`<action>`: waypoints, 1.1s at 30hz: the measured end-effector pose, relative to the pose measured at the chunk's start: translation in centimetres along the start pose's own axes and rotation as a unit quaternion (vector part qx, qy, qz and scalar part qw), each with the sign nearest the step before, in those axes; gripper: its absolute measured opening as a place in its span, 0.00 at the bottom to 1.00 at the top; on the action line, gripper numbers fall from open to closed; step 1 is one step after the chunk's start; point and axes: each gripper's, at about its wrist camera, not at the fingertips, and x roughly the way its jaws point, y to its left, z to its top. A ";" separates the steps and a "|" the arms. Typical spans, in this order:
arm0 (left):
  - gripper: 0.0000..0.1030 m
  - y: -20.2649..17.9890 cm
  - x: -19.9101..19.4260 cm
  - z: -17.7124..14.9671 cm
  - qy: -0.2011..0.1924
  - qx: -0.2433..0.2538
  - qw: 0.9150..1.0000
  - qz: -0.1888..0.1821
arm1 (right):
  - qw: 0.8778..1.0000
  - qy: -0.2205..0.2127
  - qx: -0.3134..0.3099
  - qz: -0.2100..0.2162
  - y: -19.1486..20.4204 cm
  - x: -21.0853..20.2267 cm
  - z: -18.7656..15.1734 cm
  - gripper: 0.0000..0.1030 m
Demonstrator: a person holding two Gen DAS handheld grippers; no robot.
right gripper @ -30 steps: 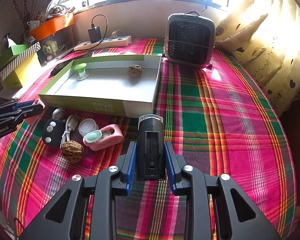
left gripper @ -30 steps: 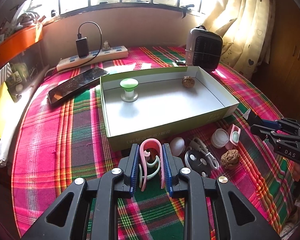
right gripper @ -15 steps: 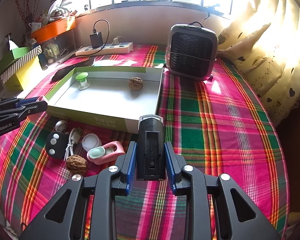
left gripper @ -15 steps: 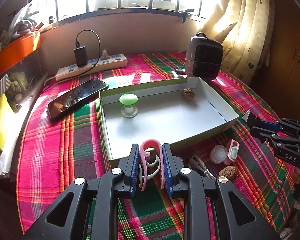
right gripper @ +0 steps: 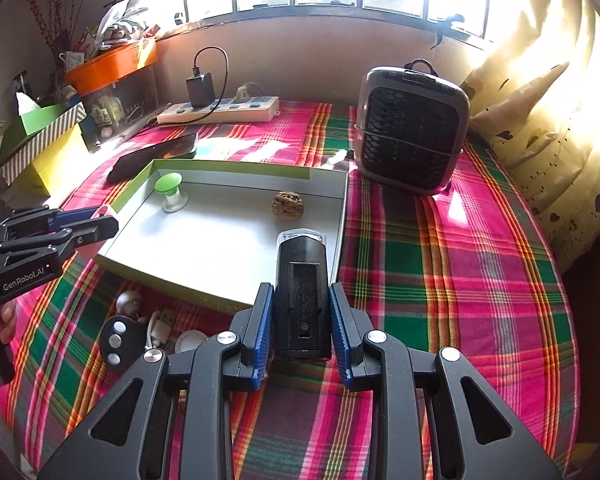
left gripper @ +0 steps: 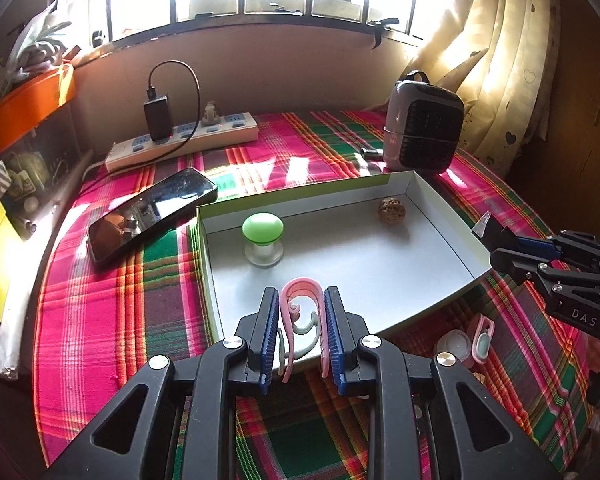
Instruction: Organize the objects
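1. Left hand-held gripper (left gripper: pixel 302 330): blue pads clamped on a pink clip (left gripper: pixel 300 312). The clip stands upright between the pads, its curved top poking past the fingertips, a pale green hook inside its loop.
2. In the left wrist view the clip sits over the near wall of the box (left gripper: pixel 440 196), above the white floor at the box's near edge.
3. Right hand-held gripper (right gripper: pixel 302 328): pads clamped on the sides of a black block-shaped device (right gripper: pixel 302 292) with a clear cap at its far end. The device points away along the fingers.
4. In the right wrist view the device hangs over the box's near right corner, cap end above the box floor.
5. In the box: a green-topped knob (left gripper: pixel 262 240) near the far left corner and a walnut (left gripper: pixel 392 210) near the far right wall, well apart from each other.
6. On the plaid cloth (right gripper: pixel 440 280) of the counter in front of the box: a black key fob (right gripper: pixel 118 342), a white cable plug (right gripper: pixel 160 324), a small white pot (left gripper: pixel 454 344) and a pink case (left gripper: pixel 482 338).
7. Behind the box: phone (left gripper: pixel 152 212), power strip (left gripper: pixel 184 140), small heater (right gripper: pixel 412 136).
8. Each gripper shows at the edge of the other's view, the left one with a bit of pink at its tip.
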 end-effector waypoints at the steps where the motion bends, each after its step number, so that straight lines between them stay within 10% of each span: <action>1: 0.20 0.1 0.2 0.1 0.001 -0.001 1.000 -0.001 | 1.000 0.002 0.001 0.001 0.0 0.3 0.3 0.28; 33: 0.21 1.7 6.0 1.2 0.046 -0.030 0.998 0.003 | 0.998 0.066 0.000 -0.022 0.6 7.3 3.3 0.28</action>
